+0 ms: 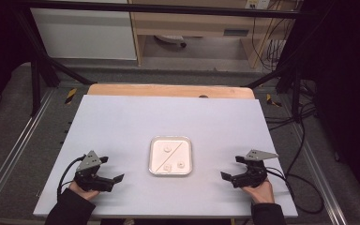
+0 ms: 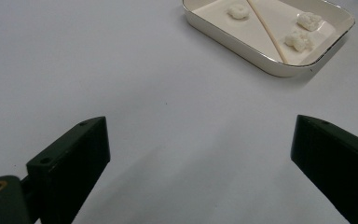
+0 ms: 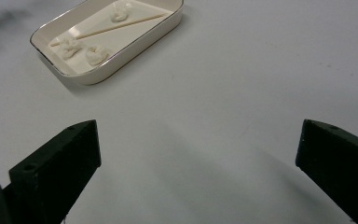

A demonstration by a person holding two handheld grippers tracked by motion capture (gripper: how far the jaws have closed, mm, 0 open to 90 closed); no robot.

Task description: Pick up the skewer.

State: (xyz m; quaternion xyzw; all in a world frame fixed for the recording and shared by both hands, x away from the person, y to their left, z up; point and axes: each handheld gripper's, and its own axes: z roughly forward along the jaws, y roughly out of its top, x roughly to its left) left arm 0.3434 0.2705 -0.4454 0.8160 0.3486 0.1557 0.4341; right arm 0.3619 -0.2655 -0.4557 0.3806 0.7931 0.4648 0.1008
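Two hands come in at the bottom of the high view, each holding a black gripper low over the white table (image 1: 122, 122). From the tray, the left gripper (image 1: 114, 180) sits at about 8 o'clock. The right gripper (image 1: 227, 177) sits at about 4 o'clock. Both are well apart from the tray, with bare table between.

Each gripper has its jaws spread wide, and nothing is between them. In the left gripper view, the left gripper (image 2: 200, 154) has only white table in its gap. The right gripper view shows the same for the right gripper (image 3: 198, 156).

Near the middle of the table lies a small white tray (image 1: 188, 157) with rounded corners. A thin stick (image 1: 170, 155) lies slantwise across the tray, from its 1 o'clock corner down to its 7 o'clock corner. Three small white lumps lie in the tray. One lump (image 1: 167, 149) is on the 11 o'clock side of the stick. The other two lumps (image 1: 181, 164) are on the 5 o'clock side, close together.

In the left gripper view the tray (image 2: 223, 37) is up at 1 o'clock. In the right gripper view the tray (image 3: 135, 44) is up at 11 o'clock.
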